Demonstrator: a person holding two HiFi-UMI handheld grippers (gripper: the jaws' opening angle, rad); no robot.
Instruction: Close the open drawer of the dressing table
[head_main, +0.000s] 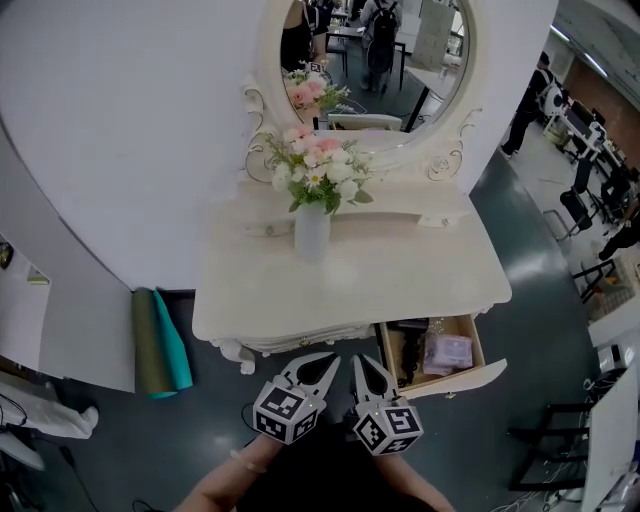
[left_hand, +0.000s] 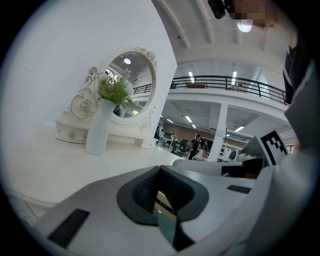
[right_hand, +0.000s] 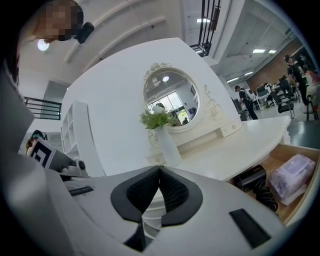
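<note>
The white dressing table (head_main: 400, 272) stands against the wall. Its right drawer (head_main: 466, 378) is pulled open below the top. Inside lie a black corded appliance (head_main: 411, 352) and a pinkish packet (head_main: 447, 351). In the right gripper view the drawer (right_hand: 300, 205) shows at lower right with the packet (right_hand: 292, 175). My left gripper (head_main: 329, 359) and right gripper (head_main: 360, 361) hover side by side just in front of the table's front edge, left of the drawer. Both are shut with nothing between the jaws, as the left gripper (left_hand: 159, 169) and right gripper (right_hand: 160, 169) show in their own views.
A white vase of flowers (head_main: 311, 230) stands mid-table before an oval mirror (head_main: 370, 60). Rolled olive and teal mats (head_main: 160, 345) lean at the table's left. Chairs and people fill the room at the right (head_main: 600, 200).
</note>
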